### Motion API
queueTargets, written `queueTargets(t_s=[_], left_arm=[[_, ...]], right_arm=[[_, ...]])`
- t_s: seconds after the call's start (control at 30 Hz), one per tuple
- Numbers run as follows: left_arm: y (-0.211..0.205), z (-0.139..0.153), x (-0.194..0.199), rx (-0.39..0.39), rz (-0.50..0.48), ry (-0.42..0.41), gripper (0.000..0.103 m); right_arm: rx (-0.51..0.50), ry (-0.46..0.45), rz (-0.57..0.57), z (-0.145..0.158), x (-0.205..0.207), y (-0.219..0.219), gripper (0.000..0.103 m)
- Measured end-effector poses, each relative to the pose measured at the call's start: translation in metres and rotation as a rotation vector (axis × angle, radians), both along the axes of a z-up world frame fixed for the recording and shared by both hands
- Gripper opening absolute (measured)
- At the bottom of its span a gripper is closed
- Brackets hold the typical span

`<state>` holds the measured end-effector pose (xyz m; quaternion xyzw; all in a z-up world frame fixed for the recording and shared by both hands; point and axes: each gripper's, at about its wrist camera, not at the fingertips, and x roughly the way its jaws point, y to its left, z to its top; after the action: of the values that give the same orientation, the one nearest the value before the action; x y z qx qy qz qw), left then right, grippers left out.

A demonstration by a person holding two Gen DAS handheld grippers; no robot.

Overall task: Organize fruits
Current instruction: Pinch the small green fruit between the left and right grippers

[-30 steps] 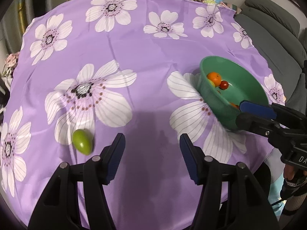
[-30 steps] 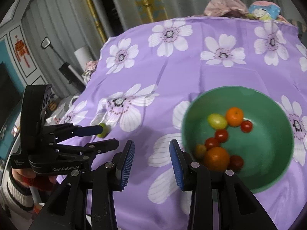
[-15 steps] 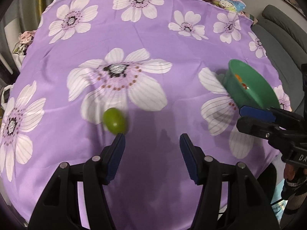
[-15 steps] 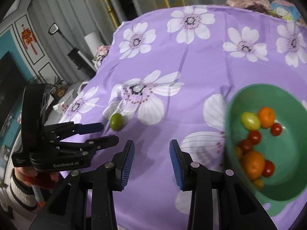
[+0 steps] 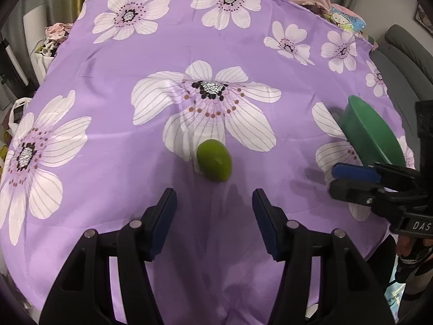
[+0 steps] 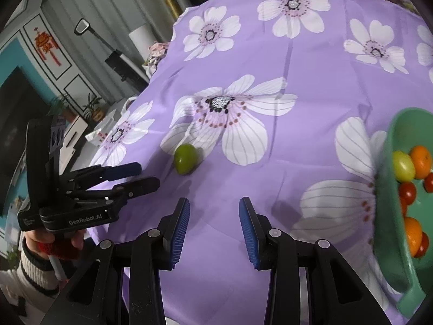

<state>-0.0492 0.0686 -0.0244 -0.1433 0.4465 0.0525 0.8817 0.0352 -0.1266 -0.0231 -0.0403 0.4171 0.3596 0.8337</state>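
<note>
— Fruits: where do we find them? Start with the biggest things.

— We see the tabletop under its purple flowered cloth (image 5: 108,62), whose edges bend out of both fisheye views. Next the green bowl (image 6: 389,195), cut off at the right edge of the right wrist view; from the left wrist view we see only its outer wall (image 5: 370,135), so the contents are hidden there.

— And inside it?

— Oranges (image 6: 420,161), a yellow-green fruit (image 6: 403,166) and small red tomatoes (image 6: 407,192), some cut by the frame. We cannot count them.

— The hand-held grippers?

— Our left hand-held gripper (image 5: 213,216) stands apart with nothing between its pads, its jaws having just closed slightly; the lone green fruit (image 5: 214,163) lies just ahead on a white petal. Our right hand-held gripper (image 6: 213,227) shows a narrower gap, also empty, bowl to its right.

— Anything in the way?

— Nothing between the left hand-held gripper and the green fruit.
</note>
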Motion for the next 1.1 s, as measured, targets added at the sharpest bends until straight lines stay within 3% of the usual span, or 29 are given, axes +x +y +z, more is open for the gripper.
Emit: queueTargets(t_s=[0.37,0.6,0.83,0.97,1.1], left_arm=[[0.0,0.004,0.017,-0.017,-0.043,-0.034,0.05],[0.0,-0.009,0.032,-0.025,-0.053,0.011,0.046],[0.007,-0.016,0.047,-0.044,-0.009,0.042,0.042],[0.01,-0.019,0.052,-0.049,0.008,0.062,0.033],[0.013,-0.019,0.055,-0.054,0.018,0.071,0.033]], right_arm=[[0.109,0.123,0.069,-0.005,0.03,0.033,0.038],[0.188,0.306,0.077,-0.029,0.064,0.048,0.038],[0.173,0.358,0.11,-0.036,0.081,0.066,0.038],[0.148,0.357,0.132,-0.038,0.087,0.077,0.038],[0.123,0.372,0.131,-0.044,0.093,0.082,0.038]])
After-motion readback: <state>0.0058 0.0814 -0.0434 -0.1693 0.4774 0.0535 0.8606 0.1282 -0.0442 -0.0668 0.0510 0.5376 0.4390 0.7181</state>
